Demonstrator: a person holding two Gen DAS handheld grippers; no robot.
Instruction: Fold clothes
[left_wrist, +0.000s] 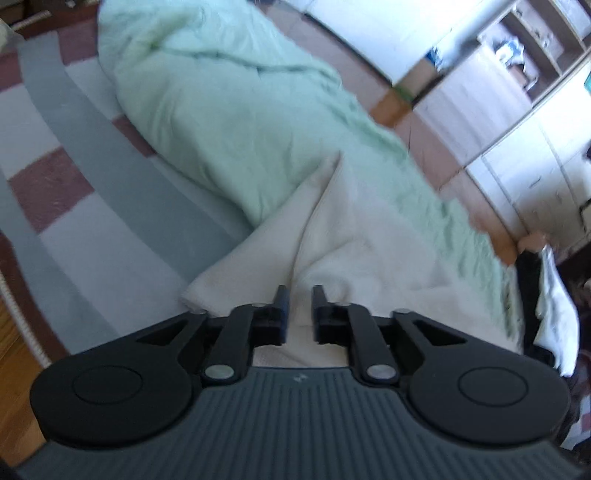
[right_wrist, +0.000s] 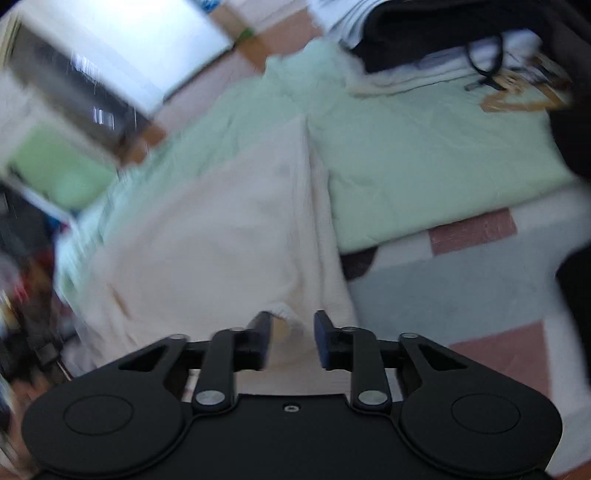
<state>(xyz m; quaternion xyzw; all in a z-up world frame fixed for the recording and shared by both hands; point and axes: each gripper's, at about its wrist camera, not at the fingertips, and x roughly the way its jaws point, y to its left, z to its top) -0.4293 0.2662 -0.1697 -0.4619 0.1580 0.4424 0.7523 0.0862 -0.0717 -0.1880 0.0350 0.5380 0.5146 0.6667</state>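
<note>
Your left gripper (left_wrist: 298, 295) has its fingers spread with a bare gap, hovering over one cream garment (left_wrist: 351, 236) of soft waffle-like knit that lies creased, partly on the mint-green quilt (left_wrist: 221, 122) and partly on the bed's checked sheet (left_wrist: 92, 192) in grey, white and maroon blocks. Your right gripper (right_wrist: 291, 325) also has its fingers apart, a rolled edge of that same cream garment (right_wrist: 221, 229) sitting in the gap; blur hides whether the fingers touch it. One dark clothes pile (right_wrist: 424, 33) lies near the quilt's (right_wrist: 424, 155) far edge.
</note>
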